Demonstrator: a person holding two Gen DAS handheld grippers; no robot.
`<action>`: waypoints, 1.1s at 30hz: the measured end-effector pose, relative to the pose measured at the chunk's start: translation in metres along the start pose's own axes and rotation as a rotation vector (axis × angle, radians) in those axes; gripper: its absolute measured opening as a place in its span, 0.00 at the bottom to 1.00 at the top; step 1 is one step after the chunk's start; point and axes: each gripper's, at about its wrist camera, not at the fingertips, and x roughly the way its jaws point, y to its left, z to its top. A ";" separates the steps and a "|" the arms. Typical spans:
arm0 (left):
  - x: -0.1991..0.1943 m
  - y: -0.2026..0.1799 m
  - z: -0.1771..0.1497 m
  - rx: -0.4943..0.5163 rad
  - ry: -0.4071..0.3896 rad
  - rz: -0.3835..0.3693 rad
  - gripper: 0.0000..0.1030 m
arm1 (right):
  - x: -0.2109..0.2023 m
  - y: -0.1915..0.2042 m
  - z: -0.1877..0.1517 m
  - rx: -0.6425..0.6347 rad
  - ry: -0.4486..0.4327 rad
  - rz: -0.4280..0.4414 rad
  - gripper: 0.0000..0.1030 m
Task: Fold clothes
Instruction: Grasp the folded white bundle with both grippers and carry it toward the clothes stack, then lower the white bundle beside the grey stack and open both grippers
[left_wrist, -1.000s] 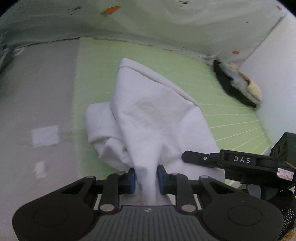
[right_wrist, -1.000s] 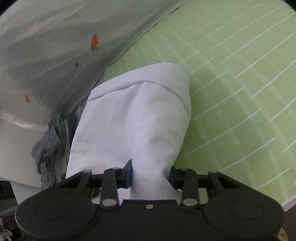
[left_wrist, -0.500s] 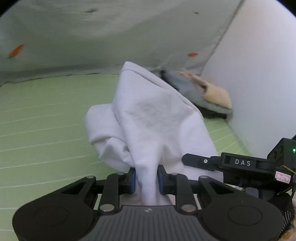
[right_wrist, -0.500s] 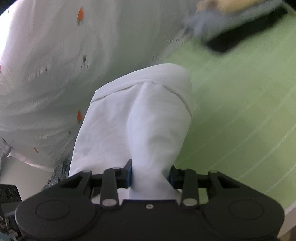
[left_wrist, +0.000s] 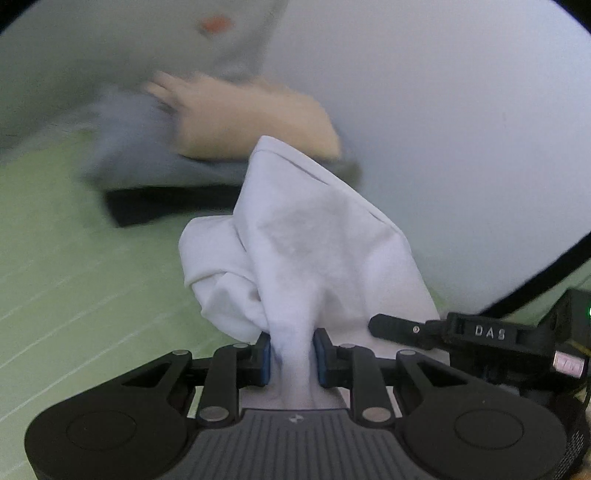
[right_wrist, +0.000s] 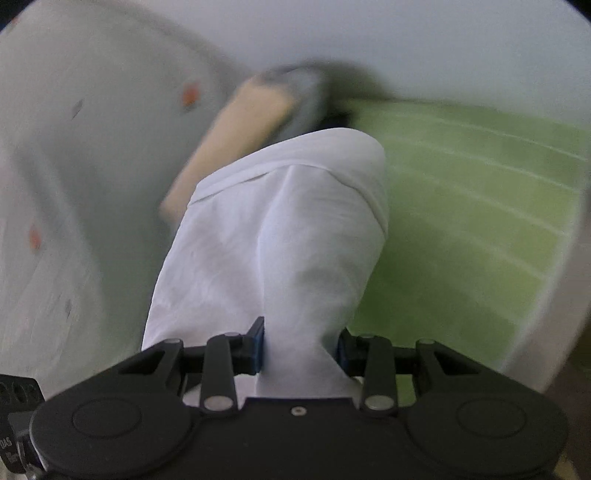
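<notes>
While both wrist views blur, the left gripper (left_wrist: 291, 356) and right gripper (right_wrist: 300, 347) each pinch bunched white cloth (left_wrist: 314, 251)

White garment (left_wrist: 314, 254), plain. Bed sheet (left_wrist: 74, 280) light green, thin white stripes. Pale fabric (right_wrist: 74, 155) behind with small orange and dark marks. Blurred pile (left_wrist: 221, 147): tan, grey-blue, black. Left tool (left_wrist: 291, 356) black, blue pads (left_wrist: 264, 356).

A green mat (left_wrist: 70, 266) with thin white lines covers the surface. At its far edge lies a blurred pile of grey, tan and black clothing (left_wrist: 207, 147). Behind hangs pale cloth with orange spots (right_wrist: 74, 155), beside a white wall (left_wrist: 461, 122).
</notes>
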 end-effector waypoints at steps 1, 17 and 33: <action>0.017 -0.004 0.008 0.017 0.032 -0.021 0.23 | -0.003 -0.011 0.000 0.037 -0.025 -0.032 0.36; 0.128 0.030 0.128 0.257 0.097 0.007 0.34 | 0.075 0.002 0.029 0.215 -0.145 -0.096 0.50; 0.134 0.054 0.154 0.321 0.007 0.091 0.46 | 0.115 0.032 0.060 0.111 -0.095 -0.164 0.52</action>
